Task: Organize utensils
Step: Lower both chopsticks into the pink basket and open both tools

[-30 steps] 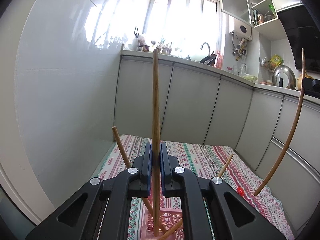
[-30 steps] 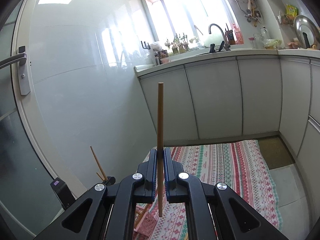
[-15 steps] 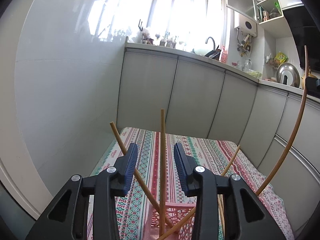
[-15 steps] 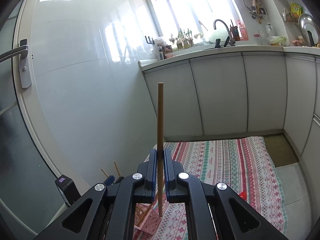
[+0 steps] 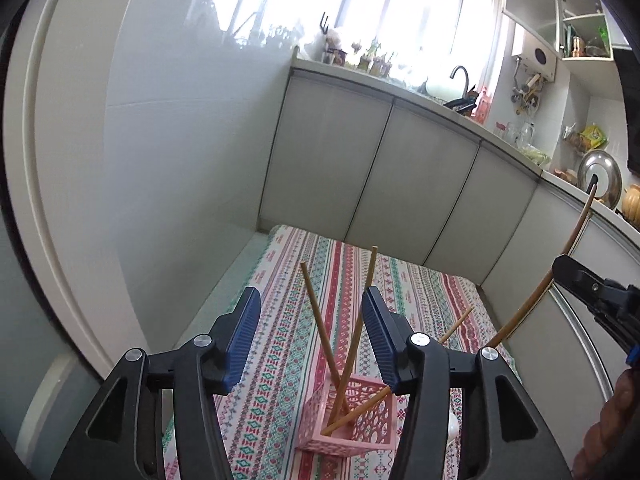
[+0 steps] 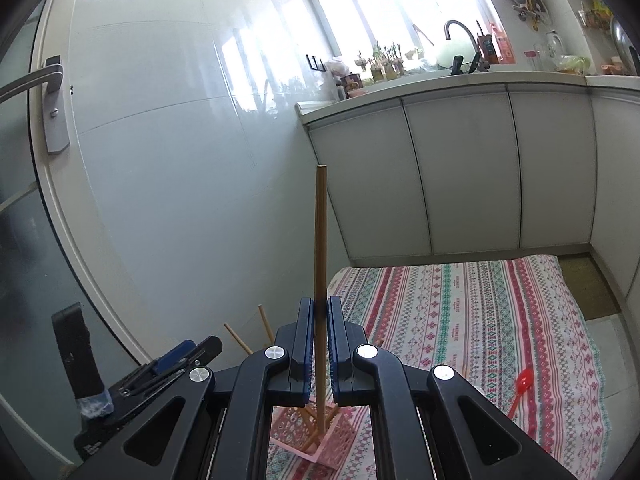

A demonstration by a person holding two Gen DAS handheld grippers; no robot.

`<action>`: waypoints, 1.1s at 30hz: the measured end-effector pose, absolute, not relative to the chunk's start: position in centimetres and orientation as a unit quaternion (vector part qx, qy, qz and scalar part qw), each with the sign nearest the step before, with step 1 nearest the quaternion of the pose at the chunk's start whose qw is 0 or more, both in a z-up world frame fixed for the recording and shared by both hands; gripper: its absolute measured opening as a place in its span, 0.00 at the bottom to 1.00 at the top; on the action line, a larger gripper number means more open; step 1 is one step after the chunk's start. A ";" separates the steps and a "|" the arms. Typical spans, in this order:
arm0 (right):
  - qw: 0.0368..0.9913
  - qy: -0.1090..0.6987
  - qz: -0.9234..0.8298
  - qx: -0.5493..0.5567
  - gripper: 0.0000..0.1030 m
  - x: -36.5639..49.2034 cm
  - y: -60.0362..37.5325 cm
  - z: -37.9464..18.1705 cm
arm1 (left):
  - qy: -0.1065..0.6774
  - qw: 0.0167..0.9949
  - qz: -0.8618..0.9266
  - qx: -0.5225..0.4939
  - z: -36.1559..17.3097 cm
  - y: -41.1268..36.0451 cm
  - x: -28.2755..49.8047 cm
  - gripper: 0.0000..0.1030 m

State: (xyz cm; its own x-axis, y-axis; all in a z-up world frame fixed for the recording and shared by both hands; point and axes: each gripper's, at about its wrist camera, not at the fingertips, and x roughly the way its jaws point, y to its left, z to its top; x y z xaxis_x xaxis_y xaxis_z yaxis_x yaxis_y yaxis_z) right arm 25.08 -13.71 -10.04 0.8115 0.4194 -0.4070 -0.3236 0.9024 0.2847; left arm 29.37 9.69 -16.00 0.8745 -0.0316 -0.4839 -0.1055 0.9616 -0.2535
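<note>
Left gripper (image 5: pixel 310 336) releasing over the basket; right gripper (image 6: pixel 319 316) clamped on one chopstick (image 6: pixel 320 240).

In my left view, lower centre, the ribbed blue pads are opening with nothing pressed between them; beyond the gap, three thin wooden sticks (image 5: pixel 352 344) lean crossed in a pink lattice plastic basket (image 5: pixel 352 424) on the striped woven cloth (image 5: pixel 280 360). In my right view, the jaws pinch a straight, round wooden chopstick upright, its lower end over the basket at bottom centre.
</note>
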 end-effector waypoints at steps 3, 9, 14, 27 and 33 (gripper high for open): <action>0.945 0.239 0.199 0.103 0.06 25.3 -12.8 -10.7 | 0.279 0.951 0.032 -0.133 -16.1 9.8 29.2 0.55; 0.943 0.259 0.196 0.077 0.06 25.9 -11.2 -12.6 | 0.309 0.940 0.038 -0.142 -16.8 10.4 29.3 0.55; 0.941 0.266 0.194 0.073 0.06 26.2 -10.9 -14.4 | 0.318 0.935 0.037 -0.154 -17.0 10.9 29.3 0.55; 0.935 0.281 0.196 0.096 0.11 26.3 -13.4 -13.4 | 0.339 0.930 0.045 -0.138 -16.9 10.5 29.1 0.56; 0.938 0.273 0.175 0.119 0.11 26.0 -16.2 -12.0 | 0.339 0.931 0.044 -0.127 -16.0 9.8 28.9 0.55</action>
State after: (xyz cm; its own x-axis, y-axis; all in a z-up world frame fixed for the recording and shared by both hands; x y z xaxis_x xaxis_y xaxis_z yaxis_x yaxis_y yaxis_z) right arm 25.98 -16.23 -11.96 0.7895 0.3929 -0.4715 -0.2629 0.9107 0.3187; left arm 28.90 9.85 -15.97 0.7656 -0.0042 -0.6433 -0.1686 0.9637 -0.2070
